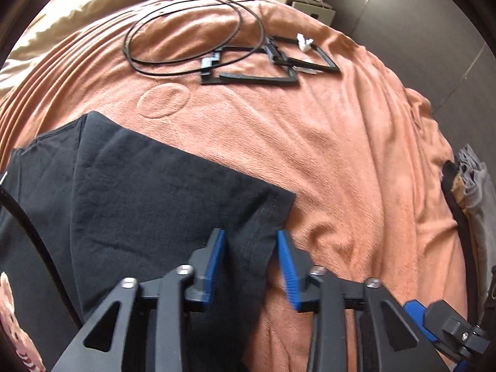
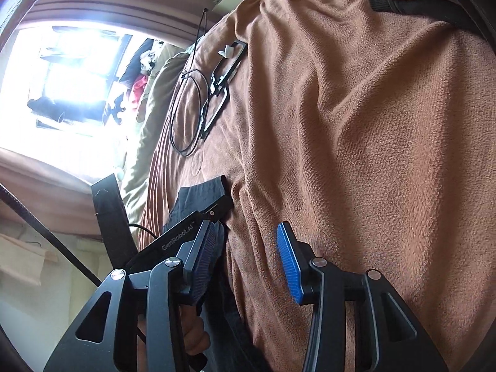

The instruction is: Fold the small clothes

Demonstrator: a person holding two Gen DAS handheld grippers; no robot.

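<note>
A black garment (image 1: 139,192) lies spread flat on the orange blanket (image 1: 341,155). My left gripper (image 1: 250,241) points down at the garment's right corner. Its blue pads (image 1: 217,254) stand a little apart with the hemmed edge bunched between them, and they do not visibly press on it. In the right wrist view my right gripper (image 2: 248,241) is open low over the blanket (image 2: 372,155), with only blanket and a dark cloth edge between its fingers. The left gripper's body (image 2: 192,226) sits just to its left over the black garment (image 2: 201,192).
A looped black cable (image 1: 186,40), black rectangular frames (image 1: 263,71) and a small white piece (image 1: 303,42) lie on the far blanket. A beige duvet (image 1: 93,3) is at the back left. Grey clothes (image 1: 474,186) are piled at the right edge. A bright window (image 2: 68,86) shows behind.
</note>
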